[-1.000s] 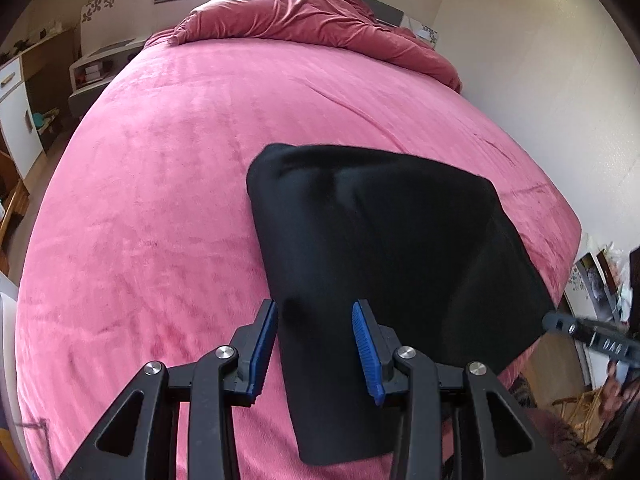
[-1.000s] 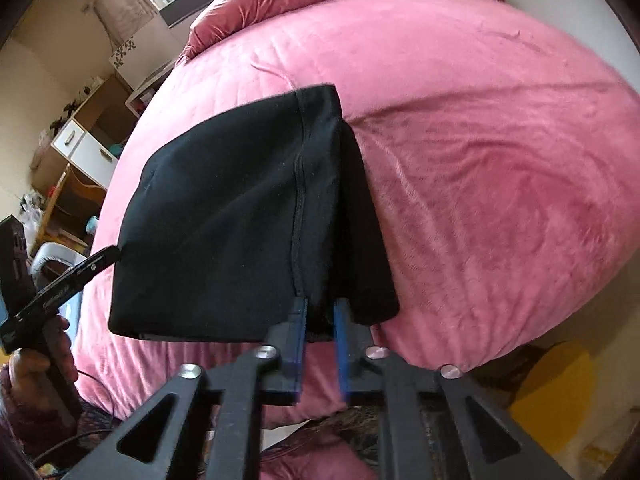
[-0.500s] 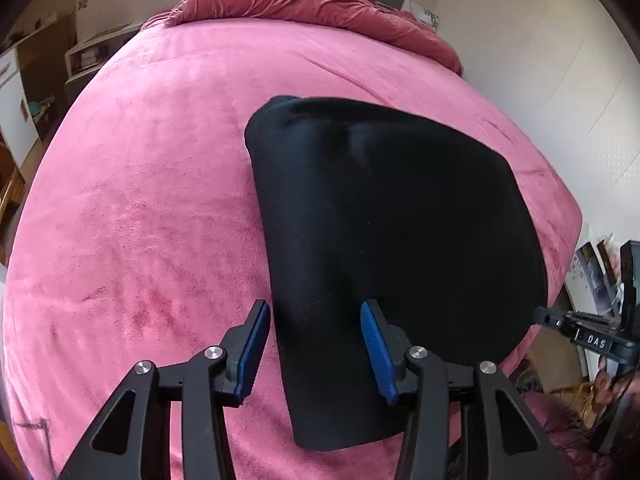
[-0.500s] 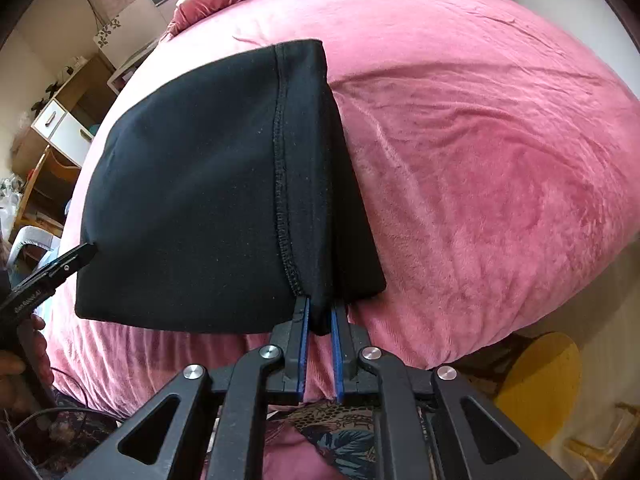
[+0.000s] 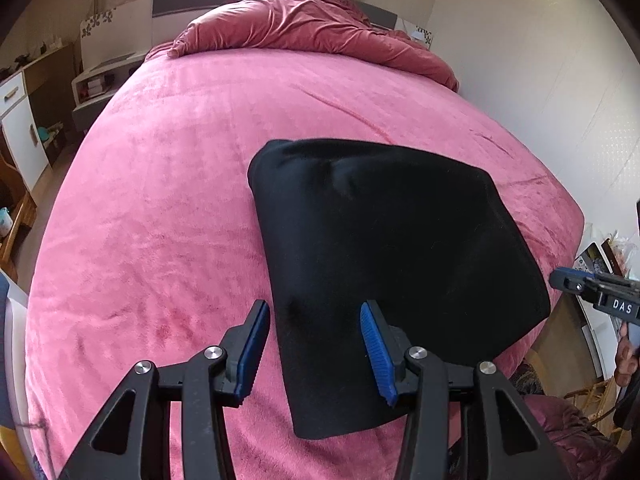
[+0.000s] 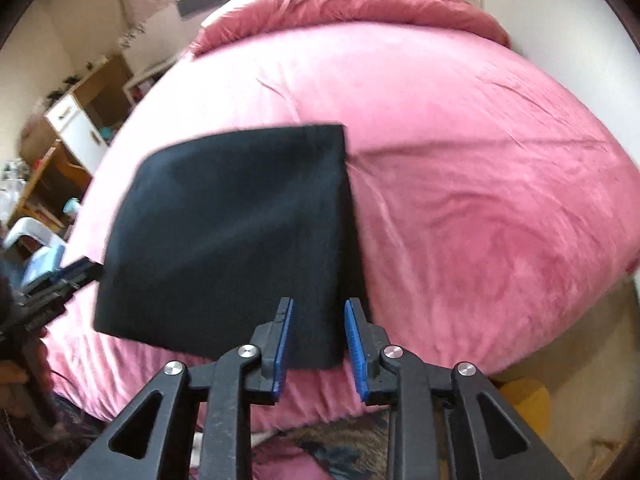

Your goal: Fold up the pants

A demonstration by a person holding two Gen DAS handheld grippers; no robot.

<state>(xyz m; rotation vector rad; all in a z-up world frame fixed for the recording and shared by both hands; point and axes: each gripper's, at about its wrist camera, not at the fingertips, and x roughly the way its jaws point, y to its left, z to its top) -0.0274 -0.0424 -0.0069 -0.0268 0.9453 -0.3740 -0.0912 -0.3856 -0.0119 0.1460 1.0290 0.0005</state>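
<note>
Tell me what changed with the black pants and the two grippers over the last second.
The right gripper let go: a second ago its pads pinched the near edge of the folded black pants; now its jaws are opening and the cloth lies flat. The left gripper spread slightly wider, holding nothing. The pants stayed folded on the pink bedspread.

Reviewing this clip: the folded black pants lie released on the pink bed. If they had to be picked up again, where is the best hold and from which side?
Probably the near right corner of the folded black pants, approached from the bed's near edge. That corner overhangs slightly toward the right tool, whose opening jaws straddle it, so both pads can pinch all stacked layers at once.
</note>
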